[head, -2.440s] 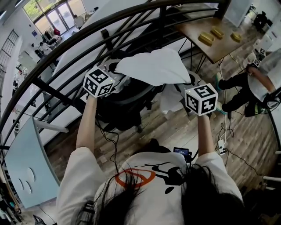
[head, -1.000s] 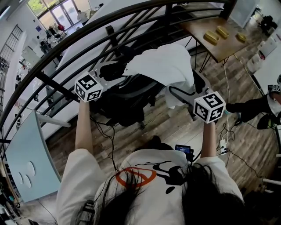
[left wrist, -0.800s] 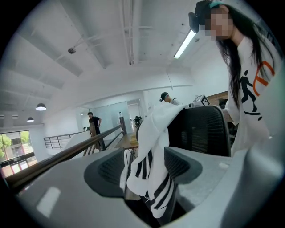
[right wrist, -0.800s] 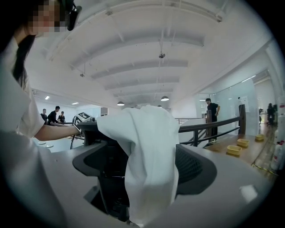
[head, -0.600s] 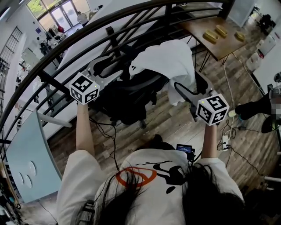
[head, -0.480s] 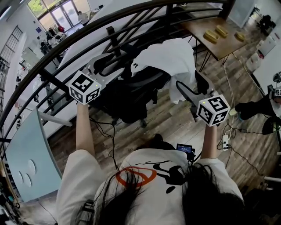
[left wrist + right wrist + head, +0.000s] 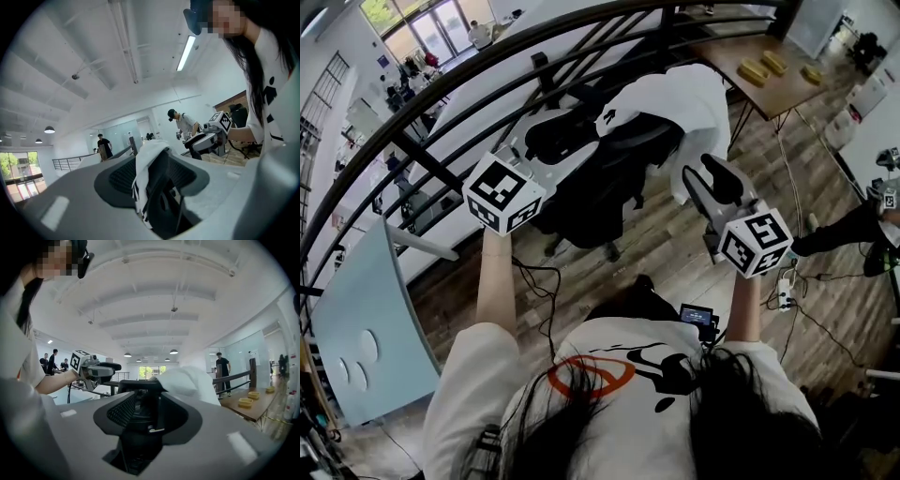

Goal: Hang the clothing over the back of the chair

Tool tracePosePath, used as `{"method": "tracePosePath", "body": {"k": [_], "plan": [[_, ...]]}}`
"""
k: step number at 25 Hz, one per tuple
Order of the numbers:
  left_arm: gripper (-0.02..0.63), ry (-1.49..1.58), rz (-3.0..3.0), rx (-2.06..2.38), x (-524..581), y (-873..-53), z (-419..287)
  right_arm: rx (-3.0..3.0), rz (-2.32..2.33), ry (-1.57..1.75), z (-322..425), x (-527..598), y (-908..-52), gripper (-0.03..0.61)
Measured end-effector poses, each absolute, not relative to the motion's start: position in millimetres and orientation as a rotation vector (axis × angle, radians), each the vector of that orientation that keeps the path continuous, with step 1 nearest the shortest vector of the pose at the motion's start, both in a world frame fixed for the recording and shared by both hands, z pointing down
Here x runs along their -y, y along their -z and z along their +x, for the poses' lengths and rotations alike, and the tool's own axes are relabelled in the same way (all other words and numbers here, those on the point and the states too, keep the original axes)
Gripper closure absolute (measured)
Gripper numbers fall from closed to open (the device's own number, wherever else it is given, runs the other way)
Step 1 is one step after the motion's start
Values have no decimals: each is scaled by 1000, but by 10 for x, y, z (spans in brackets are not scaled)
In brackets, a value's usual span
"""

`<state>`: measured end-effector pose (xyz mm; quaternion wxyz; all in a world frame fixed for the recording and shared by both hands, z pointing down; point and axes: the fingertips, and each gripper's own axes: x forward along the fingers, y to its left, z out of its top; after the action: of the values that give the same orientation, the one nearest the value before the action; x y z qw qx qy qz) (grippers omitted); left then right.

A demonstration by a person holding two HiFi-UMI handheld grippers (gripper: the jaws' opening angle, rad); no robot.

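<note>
Two tongs inspected: left tongs and right tongs, one in each of the person's hands.
Left tongs, state: jaws spread wide. The left gripper view shows nothing between them, only the chair some way ahead through the gap.
Right tongs, state: jaws spread wide and empty. The right gripper view shows the same chair ahead, seen from the other side.
Clothing, location: white garment lies draped over the top of the back of the chair, ahead of both tongs and nearer the right tongs than the left.
Contact: none. Both tongs stand apart from the garment and from the chair.
Lie of the cloth: the left gripper view shows a strip with dark print hanging down the side that faces the left tongs. The head view shows a longer fold hanging on the right tongs' side.
Work done (judgement): the garment rests on the chair unsupported, so the hanging itself appears complete.
Work left (judgement): little or nothing, at most a tidy if an even drape is wanted.
Risk (judgement): the bulk sits toward the right tongs' end of the back, so the cloth could slip off that way if the chair is knocked.
Surroundings: black railing beyond the left tongs. A wooden surface with yellow blocks stands beyond the right tongs and plays no part in the task.
</note>
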<state>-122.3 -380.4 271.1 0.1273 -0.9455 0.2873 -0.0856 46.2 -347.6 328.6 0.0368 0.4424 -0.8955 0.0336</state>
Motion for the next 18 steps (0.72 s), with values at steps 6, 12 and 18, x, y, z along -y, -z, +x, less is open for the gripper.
{"method": "tracePosePath", "body": {"k": [6, 12, 18], "plan": [[409, 192, -2837, -841, 3381, -2894, -1230, 2748, 1302, -127, 118, 3115, -3374, 427], [414, 208, -2882, -871, 3040, -3166, -1258, 2746, 1273, -157, -38, 2850, -3481, 465], [445, 193, -2915, -927, 2745, -3350, -1203, 2757, 1251, -175, -54, 2669, -3552, 500]]}}
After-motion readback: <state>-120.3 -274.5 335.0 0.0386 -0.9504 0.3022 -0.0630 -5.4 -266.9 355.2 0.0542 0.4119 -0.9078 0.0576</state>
